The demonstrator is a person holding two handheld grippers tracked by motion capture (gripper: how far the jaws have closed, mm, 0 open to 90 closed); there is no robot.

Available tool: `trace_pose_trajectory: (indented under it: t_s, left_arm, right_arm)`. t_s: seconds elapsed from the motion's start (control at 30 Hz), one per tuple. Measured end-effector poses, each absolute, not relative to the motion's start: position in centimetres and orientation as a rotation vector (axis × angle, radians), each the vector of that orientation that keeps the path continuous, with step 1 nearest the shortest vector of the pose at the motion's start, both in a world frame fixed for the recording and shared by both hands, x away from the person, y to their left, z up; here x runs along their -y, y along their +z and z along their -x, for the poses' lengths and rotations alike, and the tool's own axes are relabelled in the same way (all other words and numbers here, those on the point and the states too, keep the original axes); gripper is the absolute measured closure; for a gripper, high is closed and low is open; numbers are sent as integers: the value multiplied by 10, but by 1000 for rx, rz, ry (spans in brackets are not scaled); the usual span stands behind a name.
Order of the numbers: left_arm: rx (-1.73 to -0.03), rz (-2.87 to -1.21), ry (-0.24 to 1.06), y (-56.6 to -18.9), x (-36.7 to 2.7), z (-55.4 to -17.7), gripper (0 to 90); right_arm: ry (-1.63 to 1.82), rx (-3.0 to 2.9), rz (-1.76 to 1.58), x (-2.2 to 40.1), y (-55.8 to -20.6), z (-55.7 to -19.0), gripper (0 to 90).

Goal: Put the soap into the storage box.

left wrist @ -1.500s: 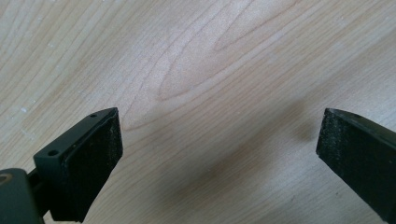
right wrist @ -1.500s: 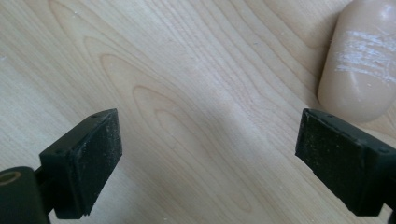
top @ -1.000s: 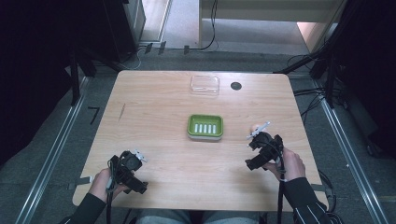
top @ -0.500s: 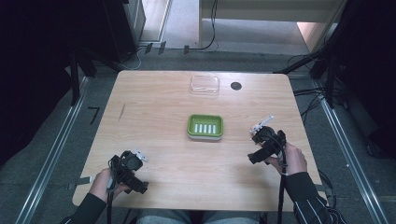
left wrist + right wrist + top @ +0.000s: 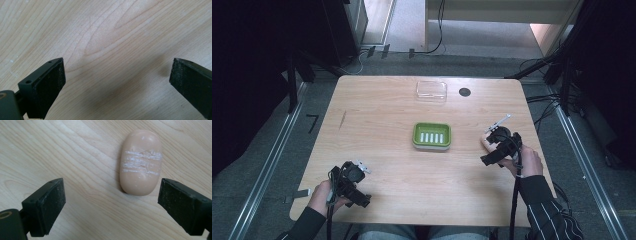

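In the right gripper view a peach-coloured bar of soap (image 5: 140, 162) lies flat on the wooden table (image 5: 75, 150), in the upper right of the frame, with pale scratch marks across its top. The right gripper (image 5: 111, 207) stands with its jaws wide apart and nothing between the pads — the soap sits just beyond them, nearer the right-hand jaw and not touching it. In the high view the same gripper (image 5: 492, 142) is at the right of the frame, held in the person's right hand (image 5: 527, 161), with the soap (image 5: 486, 142) showing as a small peach patch at its tip. A green soap dish (image 5: 431, 136) sits near the middle of the table, to the left of the soap and apart from it; a clear plastic lid (image 5: 431, 91) lies above it near the far edge. The left gripper (image 5: 353, 172) rests at the lower left of the high view, and its own view shows its jaws wide apart over bare wood (image 5: 112, 50).
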State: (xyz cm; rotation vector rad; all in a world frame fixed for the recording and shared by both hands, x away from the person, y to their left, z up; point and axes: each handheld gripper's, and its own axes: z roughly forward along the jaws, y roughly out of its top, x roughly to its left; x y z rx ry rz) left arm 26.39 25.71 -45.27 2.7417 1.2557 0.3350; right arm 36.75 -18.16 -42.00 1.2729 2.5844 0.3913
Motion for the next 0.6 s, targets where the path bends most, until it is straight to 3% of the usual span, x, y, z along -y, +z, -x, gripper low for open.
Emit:
trace_pose_trajectory:
  t_s: [0.6]
  left_arm:
    - [-1254, -2739, 332, -453, -257, -264, 8]
  right_arm:
    - [367, -2586, -1336, 198, -431, -396, 102]
